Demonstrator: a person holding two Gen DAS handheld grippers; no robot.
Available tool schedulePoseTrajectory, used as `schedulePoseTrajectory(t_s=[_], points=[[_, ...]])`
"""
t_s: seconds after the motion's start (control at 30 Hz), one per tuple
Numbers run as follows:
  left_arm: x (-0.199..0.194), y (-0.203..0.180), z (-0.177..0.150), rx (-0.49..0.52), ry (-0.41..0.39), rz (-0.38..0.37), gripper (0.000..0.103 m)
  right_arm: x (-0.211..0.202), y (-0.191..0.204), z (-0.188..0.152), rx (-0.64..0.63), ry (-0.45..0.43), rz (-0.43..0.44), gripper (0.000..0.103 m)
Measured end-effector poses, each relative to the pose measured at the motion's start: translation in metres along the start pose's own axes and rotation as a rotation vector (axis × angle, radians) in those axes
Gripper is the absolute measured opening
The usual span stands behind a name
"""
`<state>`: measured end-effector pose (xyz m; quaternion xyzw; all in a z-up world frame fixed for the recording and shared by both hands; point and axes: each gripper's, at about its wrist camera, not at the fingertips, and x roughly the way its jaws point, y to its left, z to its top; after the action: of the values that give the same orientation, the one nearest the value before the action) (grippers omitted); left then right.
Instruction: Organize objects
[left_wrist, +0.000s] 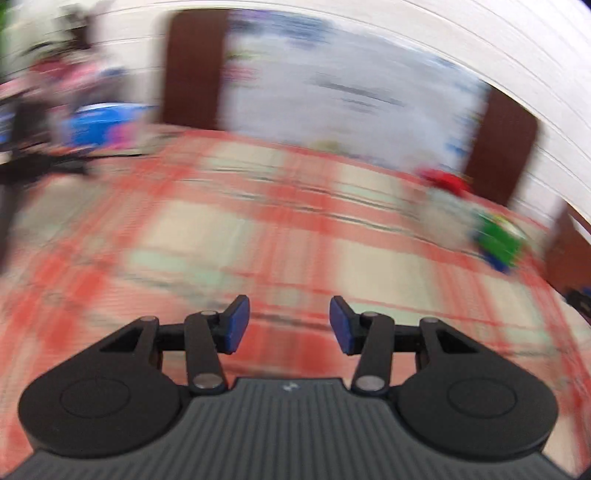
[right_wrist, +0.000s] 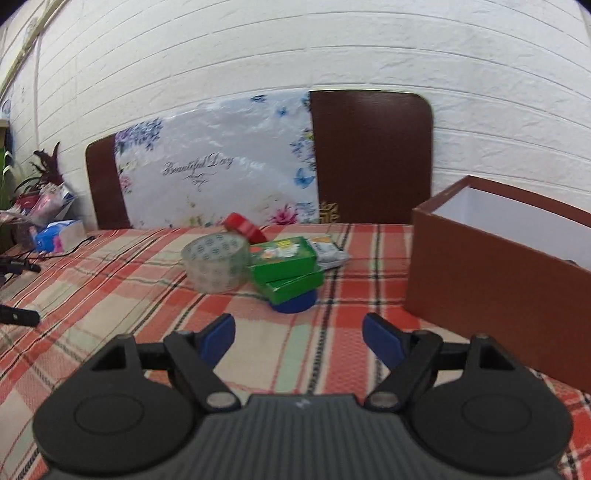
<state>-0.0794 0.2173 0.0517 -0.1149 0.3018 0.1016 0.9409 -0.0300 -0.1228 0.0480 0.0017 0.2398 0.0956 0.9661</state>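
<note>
On the plaid bed (right_wrist: 122, 280) lay one small heap of things: one clear tape roll (right_wrist: 216, 264), one red roll (right_wrist: 243, 226) behind it, two green boxes (right_wrist: 286, 267) stacked askew, one blue roll (right_wrist: 293, 302) under them, and one white packet (right_wrist: 328, 251) just beside the upper box. To the right, well apart from the heap, stood one open brown box (right_wrist: 491, 273); the part of its white inside that showed held nothing. At far left sat one blue tissue pack (right_wrist: 59, 236).

The right gripper (right_wrist: 298, 339) hovered before the heap, jaws released wide, nothing between them. The left gripper (left_wrist: 289, 325) had its jaws partly spread and bare over the bed; its view was blurred, the heap (left_wrist: 495, 236) only a green and red smear at right.
</note>
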Motion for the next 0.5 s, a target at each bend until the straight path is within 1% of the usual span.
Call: schedulePoseTrajectory(t_s=[0.03, 0.07, 0.13, 0.2, 0.27, 0.33, 0.43, 0.5], points=[[-0.005, 0.024, 0.002, -0.031, -0.018, 0.075, 0.050, 0.001, 0.008, 0.001, -0.014, 0.005, 0.012, 0.079], [-0.009, 0.045, 0.005, -0.061, -0.035, 0.132, 0.050, 0.002, 0.017, 0.001, -0.029, 0.010, 0.023, 0.079], [-0.015, 0.085, 0.014, -0.140, -0.077, 0.215, 0.049, 0.006, 0.032, 0.004, -0.051, 0.022, 0.038, 0.079], [-0.017, 0.114, 0.022, -0.198, -0.114, 0.275, 0.049, 0.007, 0.044, 0.006, -0.066, 0.033, 0.053, 0.079], [-0.018, 0.134, 0.027, -0.245, -0.142, 0.306, 0.049, 0.006, 0.054, 0.006, -0.085, 0.036, 0.058, 0.079], [-0.017, 0.143, 0.032, -0.277, -0.163, 0.306, 0.049, 0.006, 0.062, 0.006, -0.099, 0.037, 0.063, 0.080], [-0.016, 0.141, 0.035, -0.289, -0.184, 0.304, 0.049, 0.006, 0.067, 0.006, -0.114, 0.045, 0.060, 0.080], [-0.013, 0.138, 0.038, -0.290, -0.185, 0.284, 0.049, 0.006, 0.066, 0.006, -0.114, 0.048, 0.051, 0.080]])
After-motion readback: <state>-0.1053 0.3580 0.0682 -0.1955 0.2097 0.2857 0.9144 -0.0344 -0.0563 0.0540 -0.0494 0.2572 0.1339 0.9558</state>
